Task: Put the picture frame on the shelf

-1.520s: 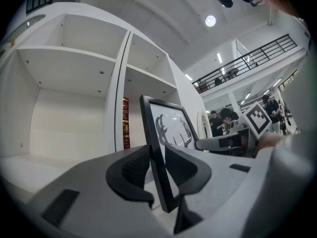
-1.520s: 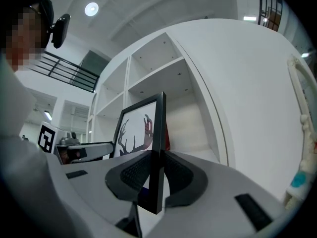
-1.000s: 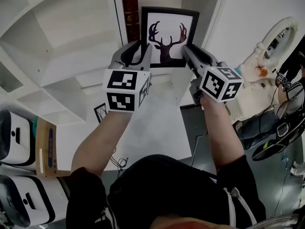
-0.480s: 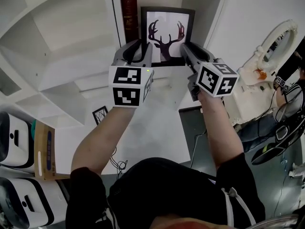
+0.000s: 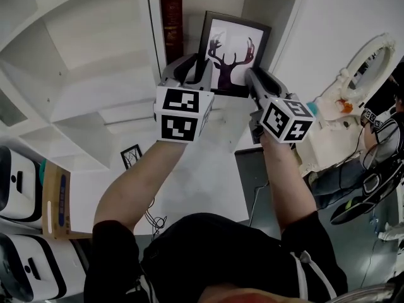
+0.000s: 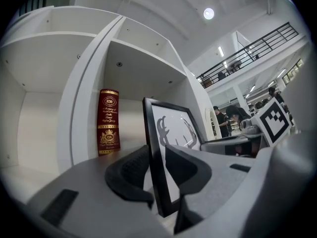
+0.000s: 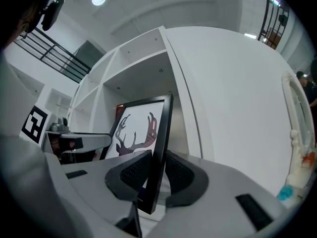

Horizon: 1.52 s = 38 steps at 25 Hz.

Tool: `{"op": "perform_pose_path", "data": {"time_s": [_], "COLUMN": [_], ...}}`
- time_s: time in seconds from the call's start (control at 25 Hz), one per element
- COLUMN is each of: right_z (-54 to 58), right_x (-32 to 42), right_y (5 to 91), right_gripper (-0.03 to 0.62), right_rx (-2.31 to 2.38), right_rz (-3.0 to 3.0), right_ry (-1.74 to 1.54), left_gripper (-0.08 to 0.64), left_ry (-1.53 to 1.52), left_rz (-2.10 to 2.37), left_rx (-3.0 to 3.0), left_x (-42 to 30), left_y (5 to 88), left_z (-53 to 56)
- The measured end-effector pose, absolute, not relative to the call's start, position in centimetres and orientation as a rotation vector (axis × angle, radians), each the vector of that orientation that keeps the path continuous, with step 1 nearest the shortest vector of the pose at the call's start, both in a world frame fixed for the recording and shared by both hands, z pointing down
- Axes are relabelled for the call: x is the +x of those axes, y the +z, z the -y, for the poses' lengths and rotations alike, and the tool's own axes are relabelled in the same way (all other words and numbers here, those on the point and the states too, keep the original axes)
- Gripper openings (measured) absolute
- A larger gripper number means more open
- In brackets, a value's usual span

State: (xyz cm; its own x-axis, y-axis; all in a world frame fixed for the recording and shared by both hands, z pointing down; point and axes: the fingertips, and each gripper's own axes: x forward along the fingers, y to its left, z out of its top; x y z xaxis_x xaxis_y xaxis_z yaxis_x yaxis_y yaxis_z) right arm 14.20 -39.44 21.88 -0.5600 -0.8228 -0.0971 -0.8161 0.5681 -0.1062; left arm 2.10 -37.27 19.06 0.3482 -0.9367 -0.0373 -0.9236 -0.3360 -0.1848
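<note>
The picture frame [image 5: 235,52] sits askew in the shelf [image 5: 95,62] compartment beside the red book [image 5: 172,14], its side edges clamped in the jaws of the left gripper [image 5: 197,68] and right gripper [image 5: 254,79]. If it is released before its hidden foot rests flat, it could topple out or knock the book.

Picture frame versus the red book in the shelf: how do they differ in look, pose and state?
The picture frame is black-edged with a dark deer head on white; the book is dark red with gold print. The frame shows a broad face, the book a narrow spine. The left gripper and right gripper clamp the frame's side edges; the book stands free. Both are upright at the same shelf compartment.
</note>
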Motion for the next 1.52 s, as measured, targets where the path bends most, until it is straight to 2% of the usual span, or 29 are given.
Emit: {"op": "perform_pose_path", "data": {"time_s": [0.68,1.52], "right_z": [40.2,39.5], "right_x": [14.9,16.0], "right_y": [19.4,19.7], "right_gripper": [0.092,0.106], "right_rx": [-1.502,-1.71], "right_rz": [-2.619,-2.503], "right_ry": [0.214,0.557], "left_gripper": [0.097,0.1], "left_ry": [-0.042,-0.104], "left_rz": [-1.79,-1.728], "left_rx": [-2.409,-2.552], "left_x": [2.3,4.8], "left_y": [18.4,18.6], "left_z": [40.6,45.7]}}
